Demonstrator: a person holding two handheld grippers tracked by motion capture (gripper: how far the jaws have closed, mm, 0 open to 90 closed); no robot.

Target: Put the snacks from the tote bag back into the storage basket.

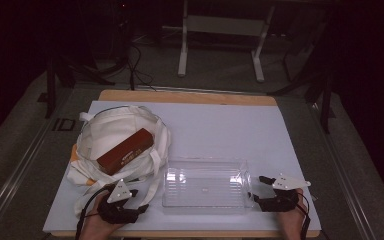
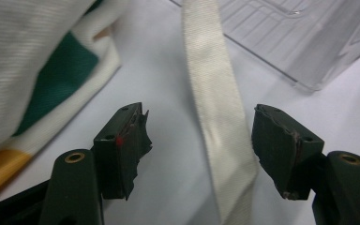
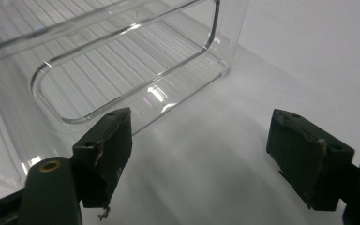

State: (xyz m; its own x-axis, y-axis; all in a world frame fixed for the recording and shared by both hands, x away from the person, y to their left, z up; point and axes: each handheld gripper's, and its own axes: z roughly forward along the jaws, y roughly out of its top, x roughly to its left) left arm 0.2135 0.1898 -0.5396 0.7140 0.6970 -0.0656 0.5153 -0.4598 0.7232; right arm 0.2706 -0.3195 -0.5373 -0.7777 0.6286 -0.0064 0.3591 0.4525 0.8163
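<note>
A cream cloth tote bag (image 1: pixel 115 140) lies on the left of the white table sheet, with a brown rectangular box (image 1: pixel 125 151) resting on its opening. A clear plastic bin (image 1: pixel 206 183) sits empty at the front centre. My left gripper (image 1: pixel 136 199) rests open at the front left, below the bag; in the left gripper view one cream strap (image 2: pixel 218 112) runs between its jaws without being pinched. My right gripper (image 1: pixel 256 190) rests open just right of the bin; the bin's corner (image 3: pixel 122 70) lies ahead of its left jaw, with bare sheet between the jaws.
The white sheet (image 1: pixel 240 130) covers a wooden tabletop (image 1: pixel 190 96). Beyond the table stand a white metal frame (image 1: pixel 220 30) and cables on a grey floor. The bag shows green (image 2: pixel 58 79) and orange patches near my left gripper.
</note>
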